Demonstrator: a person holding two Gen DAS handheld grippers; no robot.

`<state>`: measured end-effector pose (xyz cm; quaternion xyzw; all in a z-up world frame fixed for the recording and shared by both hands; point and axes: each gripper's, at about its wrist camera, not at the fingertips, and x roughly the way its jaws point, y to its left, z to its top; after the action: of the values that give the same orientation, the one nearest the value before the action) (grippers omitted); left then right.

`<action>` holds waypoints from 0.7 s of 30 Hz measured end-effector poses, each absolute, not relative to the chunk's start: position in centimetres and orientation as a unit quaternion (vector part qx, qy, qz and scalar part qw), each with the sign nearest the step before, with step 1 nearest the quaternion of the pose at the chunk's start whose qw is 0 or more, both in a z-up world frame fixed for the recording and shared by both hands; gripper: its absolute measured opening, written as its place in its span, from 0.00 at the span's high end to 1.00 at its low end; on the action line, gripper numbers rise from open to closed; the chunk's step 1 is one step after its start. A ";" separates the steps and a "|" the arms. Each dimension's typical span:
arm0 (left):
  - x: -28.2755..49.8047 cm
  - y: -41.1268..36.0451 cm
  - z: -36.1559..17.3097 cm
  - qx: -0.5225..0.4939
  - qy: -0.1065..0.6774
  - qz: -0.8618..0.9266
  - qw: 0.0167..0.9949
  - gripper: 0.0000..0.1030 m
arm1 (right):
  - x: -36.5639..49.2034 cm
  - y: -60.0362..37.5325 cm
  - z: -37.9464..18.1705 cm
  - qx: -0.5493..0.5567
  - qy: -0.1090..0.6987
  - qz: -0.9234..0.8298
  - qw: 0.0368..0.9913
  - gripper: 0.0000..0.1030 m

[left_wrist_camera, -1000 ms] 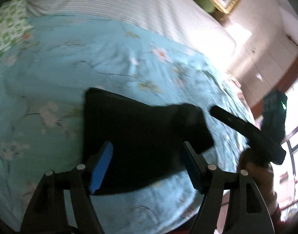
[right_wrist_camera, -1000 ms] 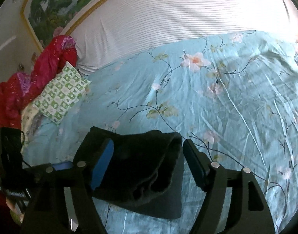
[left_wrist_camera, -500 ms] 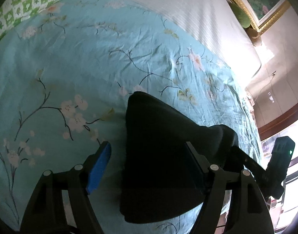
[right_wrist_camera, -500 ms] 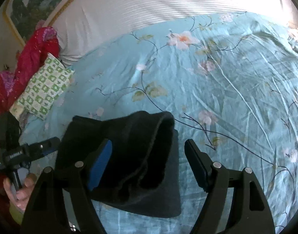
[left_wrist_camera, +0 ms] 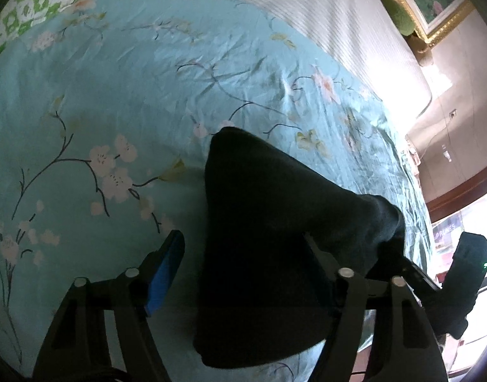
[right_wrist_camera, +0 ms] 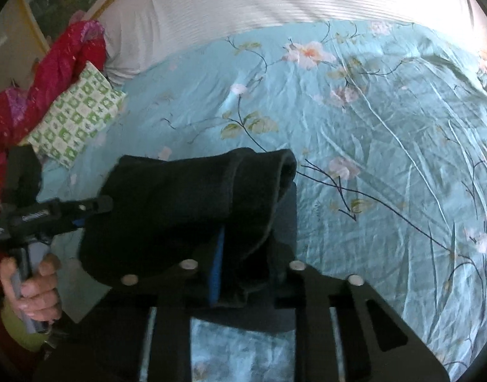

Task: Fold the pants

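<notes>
On the floral bedspread [right_wrist_camera: 386,146], right gripper [right_wrist_camera: 243,254] closing on pants [right_wrist_camera: 186,210]; left gripper [left_wrist_camera: 243,264] closing, pads clear

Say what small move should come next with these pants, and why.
Probably close the left tongs on the near edge of the pants. The right tongs are closing on a bunched fold at their side, while the left ones are narrowing with cloth between them but not yet pinched; the blue pad stands clear of it. Both grips are likely needed to lift evenly off the bedspread.
</notes>
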<state>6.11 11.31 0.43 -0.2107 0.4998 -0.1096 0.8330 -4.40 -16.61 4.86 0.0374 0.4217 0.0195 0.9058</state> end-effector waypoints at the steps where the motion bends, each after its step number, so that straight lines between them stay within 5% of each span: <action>1: 6.0 11.2 0.7 -0.206 0.499 -0.111 0.835 0.35 | -4.7 -16.6 5.4 0.040 0.417 0.023 0.908 0.84; 9: 6.3 10.5 -0.2 -0.194 0.506 -0.113 0.832 0.29 | -4.8 -18.3 3.8 0.053 0.430 0.004 0.901 0.83; 16: 6.6 11.3 -1.4 -0.205 0.506 -0.110 0.830 0.25 | -4.8 -20.3 2.8 0.109 0.427 0.002 0.898 0.55; 21: 6.6 11.7 -1.3 -0.213 0.509 -0.111 0.827 0.25 | -4.9 -20.9 2.9 0.149 0.423 0.018 0.893 0.50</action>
<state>6.63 11.74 -1.33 -0.2128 0.5092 -0.1111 0.8265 -4.88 -20.86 2.87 0.1492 0.4233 0.0180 0.8935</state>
